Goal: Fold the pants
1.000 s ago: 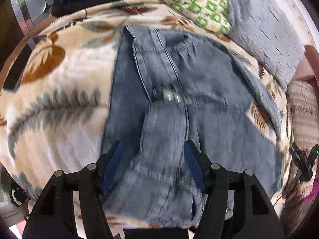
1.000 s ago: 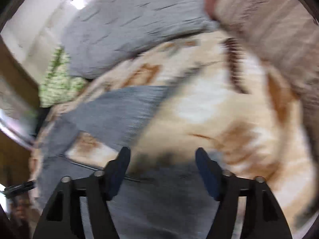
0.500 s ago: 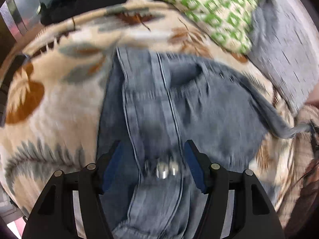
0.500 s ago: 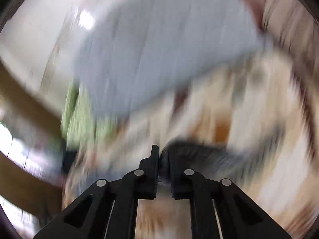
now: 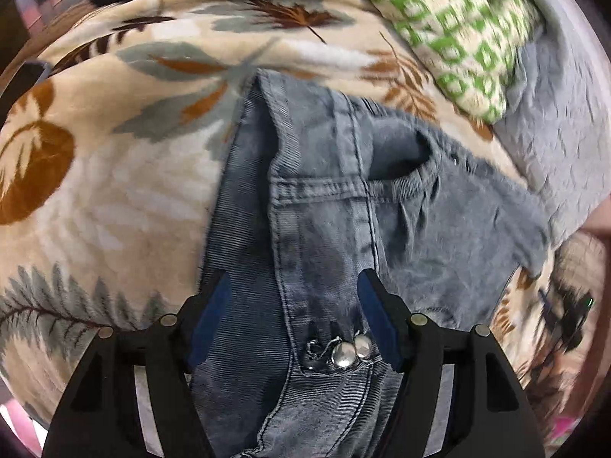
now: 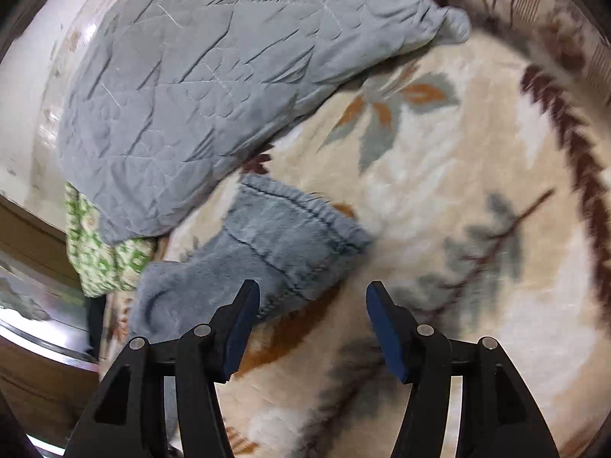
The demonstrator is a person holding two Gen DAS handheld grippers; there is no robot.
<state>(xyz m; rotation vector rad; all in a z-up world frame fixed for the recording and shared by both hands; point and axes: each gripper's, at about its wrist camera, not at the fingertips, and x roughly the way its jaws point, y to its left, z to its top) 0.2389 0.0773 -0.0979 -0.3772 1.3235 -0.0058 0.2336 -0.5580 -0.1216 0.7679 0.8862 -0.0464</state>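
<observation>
Both tongs stand wide open and hold nothing. The left gripper straddles the faded blue denim pants on the leaf-patterned beige fleece blanket, their long axis running straight ahead, metal buttons between the fingers. The right gripper hangs beside a hemmed leg end, ahead and leftward; the left is nearer. The denim looks rumpled.

Bare leaf-print blanket lies open ahead and to the right of the right gripper, whose fingers are spread. The grey quilt bars the far left, with the green checked pillow beside it. The pants fill the near middle.
</observation>
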